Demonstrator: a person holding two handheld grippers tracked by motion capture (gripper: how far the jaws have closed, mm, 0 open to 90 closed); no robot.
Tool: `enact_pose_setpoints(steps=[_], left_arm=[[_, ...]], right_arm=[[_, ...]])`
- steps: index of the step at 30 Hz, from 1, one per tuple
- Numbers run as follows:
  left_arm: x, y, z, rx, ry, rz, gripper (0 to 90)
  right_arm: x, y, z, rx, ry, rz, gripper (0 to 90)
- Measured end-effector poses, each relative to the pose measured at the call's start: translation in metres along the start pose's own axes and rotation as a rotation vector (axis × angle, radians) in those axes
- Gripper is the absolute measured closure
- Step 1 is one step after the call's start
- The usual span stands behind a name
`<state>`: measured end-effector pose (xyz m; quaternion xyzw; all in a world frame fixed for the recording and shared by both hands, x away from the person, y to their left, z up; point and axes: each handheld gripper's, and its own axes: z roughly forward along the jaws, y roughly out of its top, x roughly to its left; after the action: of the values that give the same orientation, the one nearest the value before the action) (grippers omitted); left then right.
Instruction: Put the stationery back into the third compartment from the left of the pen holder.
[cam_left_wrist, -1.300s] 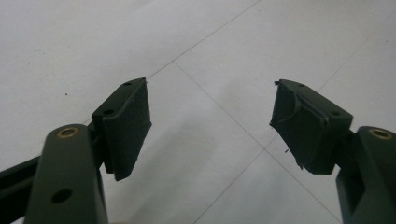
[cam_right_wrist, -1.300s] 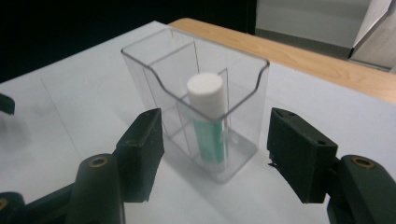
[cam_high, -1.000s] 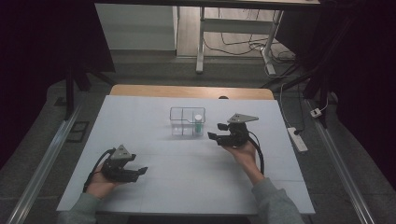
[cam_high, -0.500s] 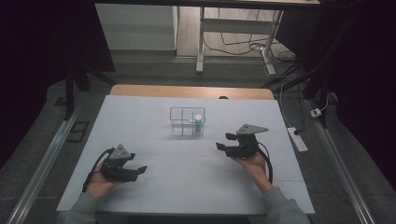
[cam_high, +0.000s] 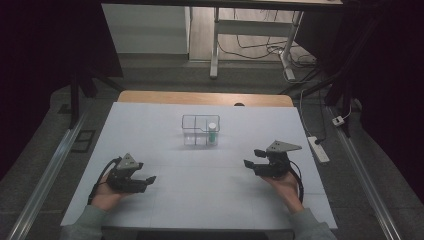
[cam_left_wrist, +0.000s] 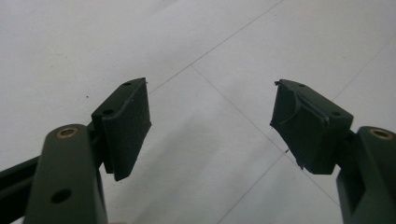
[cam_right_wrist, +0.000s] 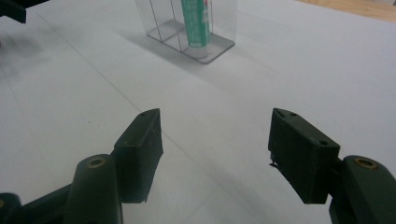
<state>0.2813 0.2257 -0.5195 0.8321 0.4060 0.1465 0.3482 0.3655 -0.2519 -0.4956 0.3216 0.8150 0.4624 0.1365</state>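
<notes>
Tube: green tube (cam_high: 213, 133) stands upright in the right-hand compartment of the clear box (cam_high: 192, 130), mid-table.
Right gripper (cam_high: 254, 158): released, holding nothing, near the box.
Left gripper (cam_high: 146, 183): released, nothing held, well apart from it.
Table (cam_high: 200, 195): white.

Organizer: we are seeing a clear plastic organizer (cam_high: 196, 131) sitting upright at the middle of the white table (cam_high: 150, 125), toward its far side; thin walls are dividing it into compartments.

Tube: we are finding a green tube (cam_high: 212, 134) with a white cap standing upright in the organizer's right-hand compartment, as the high view shows it, its label too small to read.
</notes>
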Motion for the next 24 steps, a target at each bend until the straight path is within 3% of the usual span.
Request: enact_pose_setpoints(steps=[15, 24], left_arm=[[0.004, 0.000, 0.003, 0.002, 0.011, -0.001, 27.5], [0.006, -0.002, 0.003, 0.008, 0.015, -0.006, 27.5]], right_arm=[[-0.002, -0.030, -0.033, 0.006, -0.037, 0.003, 34.3], [-0.004, -0.033, -0.037, -0.002, -0.050, 0.001, 34.3]])
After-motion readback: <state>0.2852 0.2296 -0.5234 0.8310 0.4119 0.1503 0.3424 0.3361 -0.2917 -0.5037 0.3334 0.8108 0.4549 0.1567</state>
